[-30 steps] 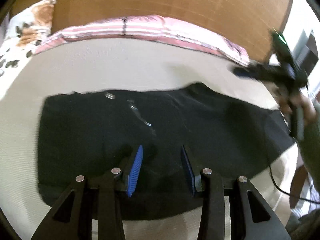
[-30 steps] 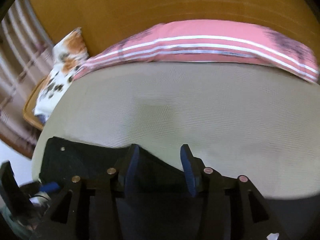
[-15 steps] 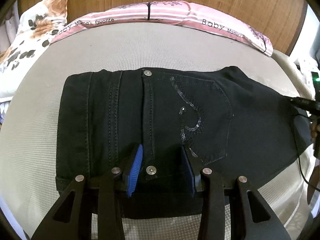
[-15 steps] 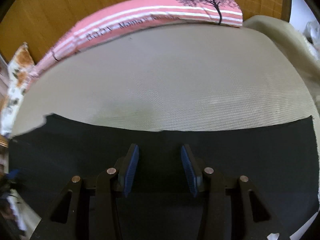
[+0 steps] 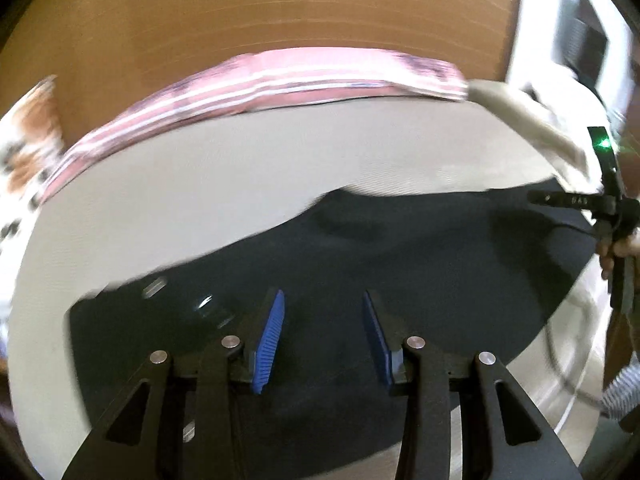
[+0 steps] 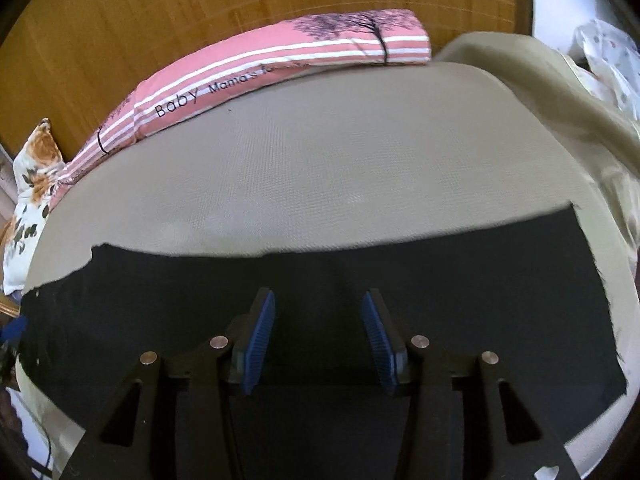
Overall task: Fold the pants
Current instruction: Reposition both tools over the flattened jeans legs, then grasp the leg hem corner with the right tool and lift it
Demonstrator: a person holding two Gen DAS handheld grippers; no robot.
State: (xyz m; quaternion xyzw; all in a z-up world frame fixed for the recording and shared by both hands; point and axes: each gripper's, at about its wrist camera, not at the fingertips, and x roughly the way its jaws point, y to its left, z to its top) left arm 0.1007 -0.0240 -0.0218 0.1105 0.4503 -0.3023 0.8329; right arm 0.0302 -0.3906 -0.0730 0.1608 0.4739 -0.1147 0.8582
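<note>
Black pants [image 5: 420,264] lie flat across the beige bed [image 5: 240,168]; the left wrist view is blurred, with metal buttons glinting at lower left. My left gripper [image 5: 323,340] is open and empty, hovering over the waist end. My right gripper [image 6: 318,342] is open and empty over the leg part of the pants [image 6: 440,280], whose hem edge lies at the right. The right gripper also shows in the left wrist view [image 5: 560,200] at the far right, held by a hand.
A pink striped pillow [image 6: 260,76] lies along the wooden headboard [image 6: 200,8]. A floral pillow [image 6: 32,184] sits at the left. A bunched beige sheet [image 6: 560,100] lies at the bed's right edge. A cable [image 5: 568,376] trails at the right.
The left gripper swung right and tilted up, so the pants' waist slid to the lower left of its view. The right gripper shifted slightly, bringing the hem edge into sight. Both stayed open.
</note>
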